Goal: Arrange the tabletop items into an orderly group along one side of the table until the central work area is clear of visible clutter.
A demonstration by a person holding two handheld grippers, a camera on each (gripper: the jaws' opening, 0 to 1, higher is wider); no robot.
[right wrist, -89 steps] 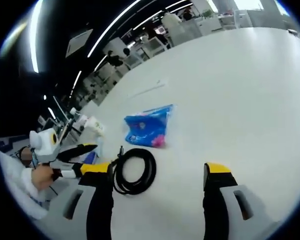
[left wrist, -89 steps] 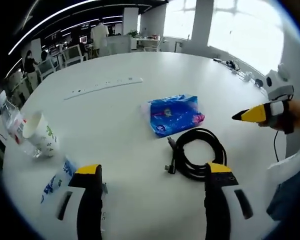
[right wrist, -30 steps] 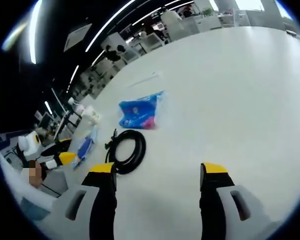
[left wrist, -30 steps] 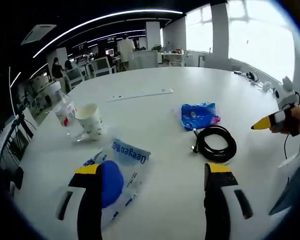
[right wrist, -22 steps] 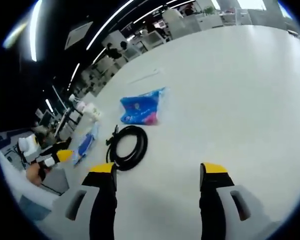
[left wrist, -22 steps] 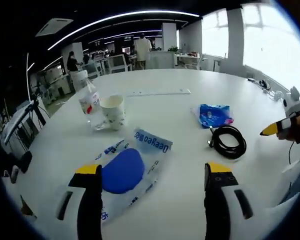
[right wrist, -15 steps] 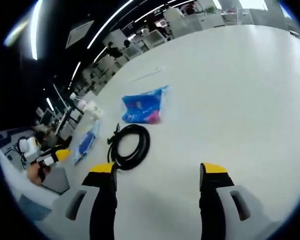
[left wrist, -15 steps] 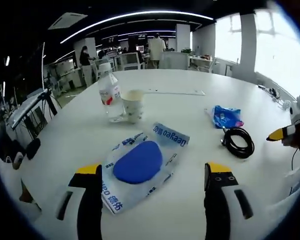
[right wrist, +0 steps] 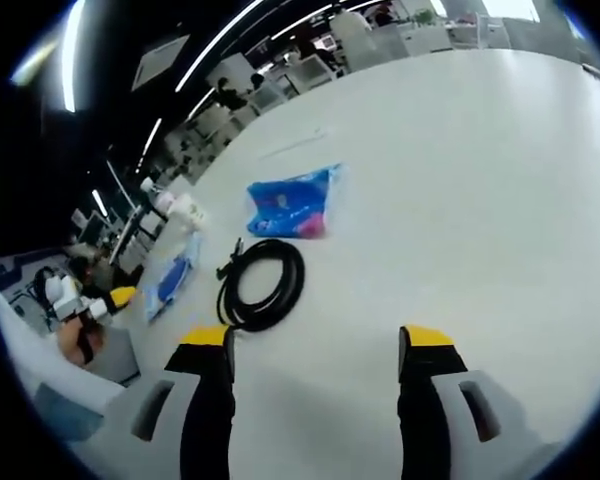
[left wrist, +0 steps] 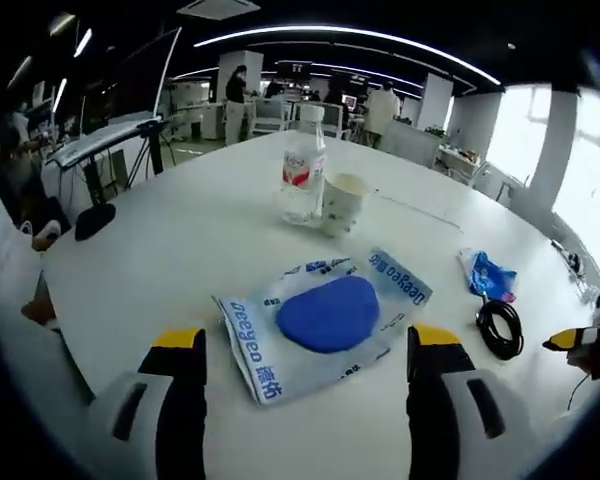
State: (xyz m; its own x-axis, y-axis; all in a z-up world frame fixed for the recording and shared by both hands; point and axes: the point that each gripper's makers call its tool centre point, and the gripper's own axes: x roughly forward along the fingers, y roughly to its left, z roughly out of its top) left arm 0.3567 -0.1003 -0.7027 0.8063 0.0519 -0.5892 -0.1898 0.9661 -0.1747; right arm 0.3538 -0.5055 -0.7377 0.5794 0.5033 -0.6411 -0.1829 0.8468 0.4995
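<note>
left gripper view: the left gripper (left wrist: 307, 345) hangs spread and empty over a clear packet with a blue pad (left wrist: 325, 320) on the white bench (left wrist: 170, 240). a water bottle (left wrist: 304, 168) and paper cup (left wrist: 343, 202) stand touching beyond it.

right gripper view: the right gripper (right wrist: 315, 345) is spread and empty above the bench, a coiled black cable (right wrist: 261, 284) just beside a blue pack (right wrist: 290, 205).

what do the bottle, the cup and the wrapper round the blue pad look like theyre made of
The water bottle looks like clear plastic: you see through its body. The cup looks like matte paper, opaque with a small print. The wrapper seems a thin glossy plastic film, see-through over the blue pad and wrinkled at its edges.
</note>
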